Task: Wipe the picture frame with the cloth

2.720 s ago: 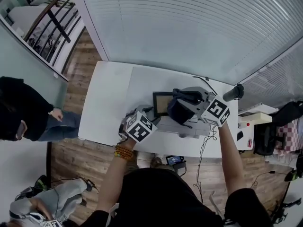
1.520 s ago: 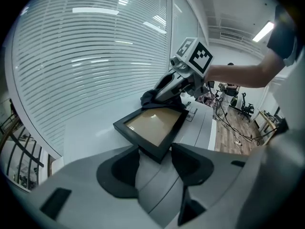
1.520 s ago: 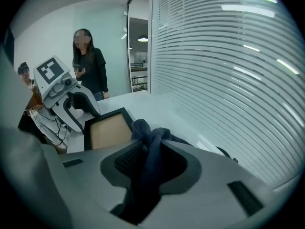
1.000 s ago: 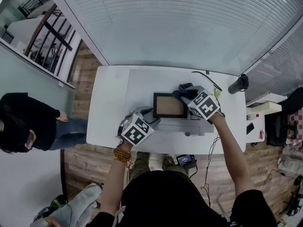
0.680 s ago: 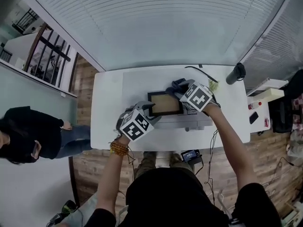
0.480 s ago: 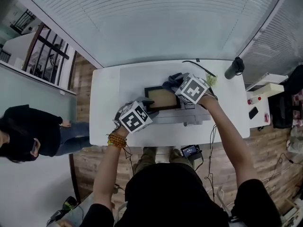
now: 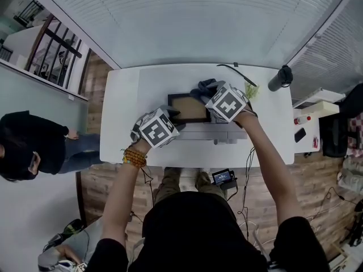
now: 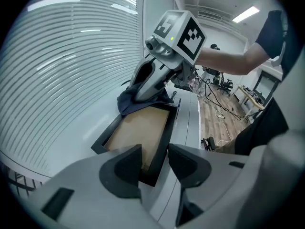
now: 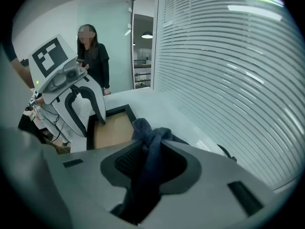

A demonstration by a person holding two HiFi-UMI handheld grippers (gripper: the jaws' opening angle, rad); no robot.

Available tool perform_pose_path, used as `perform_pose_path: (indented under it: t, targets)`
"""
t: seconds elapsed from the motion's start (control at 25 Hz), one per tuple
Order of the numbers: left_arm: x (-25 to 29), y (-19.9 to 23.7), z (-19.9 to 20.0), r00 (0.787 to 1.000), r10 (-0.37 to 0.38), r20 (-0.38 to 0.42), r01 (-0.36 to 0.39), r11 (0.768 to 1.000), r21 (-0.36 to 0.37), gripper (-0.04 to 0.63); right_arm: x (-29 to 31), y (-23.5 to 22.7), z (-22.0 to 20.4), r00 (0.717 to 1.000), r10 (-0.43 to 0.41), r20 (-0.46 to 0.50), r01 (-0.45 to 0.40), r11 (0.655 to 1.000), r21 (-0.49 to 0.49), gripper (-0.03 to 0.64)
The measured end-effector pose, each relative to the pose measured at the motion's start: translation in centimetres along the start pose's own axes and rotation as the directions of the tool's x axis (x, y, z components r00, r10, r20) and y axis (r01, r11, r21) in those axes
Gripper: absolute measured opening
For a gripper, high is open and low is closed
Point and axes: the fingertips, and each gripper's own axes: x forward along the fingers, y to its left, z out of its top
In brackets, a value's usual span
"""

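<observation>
Picture frame (image 7: 187, 107) lies flat at the middle of the white table (image 7: 122, 123), brown panel up. A second ago the left gripper (image 8: 155, 152) sat just off the frame's near left corner. Now it is on that corner, and its jaws have just been closing to a narrow gap with the black rim between them, pads pressing it. Right gripper (image 9: 151, 149) has kept its place at the frame's far right corner, clamped on the bunched dark blue cloth (image 7: 204, 87), which rests on the rim there. Bystander (image 7: 34, 146) remains left of the table.
</observation>
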Motion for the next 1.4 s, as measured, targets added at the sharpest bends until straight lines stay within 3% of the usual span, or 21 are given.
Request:
perform_pose_path:
  t: [0.92, 1.28, 1.4]
  targets:
    - [0.2, -0.1, 0.0, 0.999, 0.030, 0.040, -0.026, 0.996, -0.089, 0.173, -3.6, 6.3, -2.8, 1.000, 0.021, 0.006, -0.021, 1.000, 0.000, 0.080]
    - [0.1, -0.3, -0.1, 0.997, 0.034, 0.066, -0.027, 0.994, -0.103, 0.169, -4.1, 8.1, -3.8, 0.996, 0.080, 0.033, -0.081, 0.996, 0.029, 0.080]
    - [-0.1, -0.2, 0.1, 0.995, 0.039, 0.087, -0.030, 0.994, -0.104, 0.167, -4.7, 8.7, -3.8, 0.987, 0.157, 0.034, -0.158, 0.987, 0.038, 0.080]
